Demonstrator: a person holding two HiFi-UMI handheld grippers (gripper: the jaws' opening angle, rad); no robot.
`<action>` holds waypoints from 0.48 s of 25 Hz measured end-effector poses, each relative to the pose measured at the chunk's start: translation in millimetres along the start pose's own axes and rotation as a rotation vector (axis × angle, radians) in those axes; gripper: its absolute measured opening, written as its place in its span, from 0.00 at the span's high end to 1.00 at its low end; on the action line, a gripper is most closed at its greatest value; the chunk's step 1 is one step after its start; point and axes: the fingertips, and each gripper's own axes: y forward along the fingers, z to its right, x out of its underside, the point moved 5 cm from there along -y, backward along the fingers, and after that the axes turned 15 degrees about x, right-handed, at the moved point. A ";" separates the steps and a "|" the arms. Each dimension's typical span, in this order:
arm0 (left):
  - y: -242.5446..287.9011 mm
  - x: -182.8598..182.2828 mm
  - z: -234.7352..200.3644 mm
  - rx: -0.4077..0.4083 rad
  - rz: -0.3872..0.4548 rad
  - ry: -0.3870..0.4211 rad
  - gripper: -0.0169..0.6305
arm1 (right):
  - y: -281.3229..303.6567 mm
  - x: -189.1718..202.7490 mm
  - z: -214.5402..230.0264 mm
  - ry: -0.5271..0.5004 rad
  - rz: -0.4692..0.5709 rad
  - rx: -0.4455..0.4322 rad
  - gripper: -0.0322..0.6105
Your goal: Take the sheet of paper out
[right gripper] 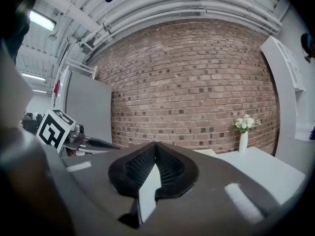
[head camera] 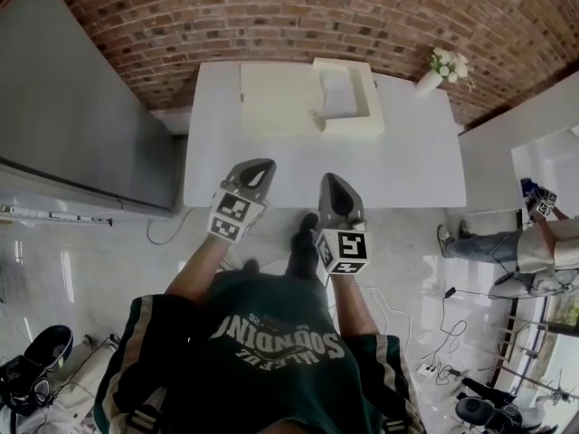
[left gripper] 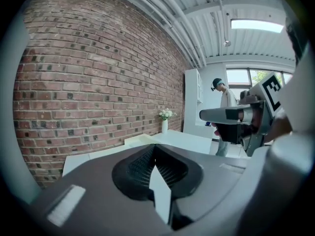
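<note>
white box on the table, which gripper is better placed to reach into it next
Right, probably: the right gripper lines up with the white box, the left gripper sits off to its left. Both have jaws shut, short of the table.

Bright, even light; a ceiling light (left gripper: pixel 256 25) glows above the fingers (left gripper: pixel 140 167), whose near housing blurs; fisheye edges curve and darken

Near half of the tabletop (head camera: pixel 398 170) lies bare; a cream box (head camera: pixel 348 127) stands toward the far edge; a vase (head camera: pixel 429 82) occupies the far right corner.
</note>
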 end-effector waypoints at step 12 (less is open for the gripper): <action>103.4 -42.2 -64.1 -0.167 0.010 -0.051 0.96 | 136.1 -41.4 82.3 -0.022 0.013 -0.173 0.95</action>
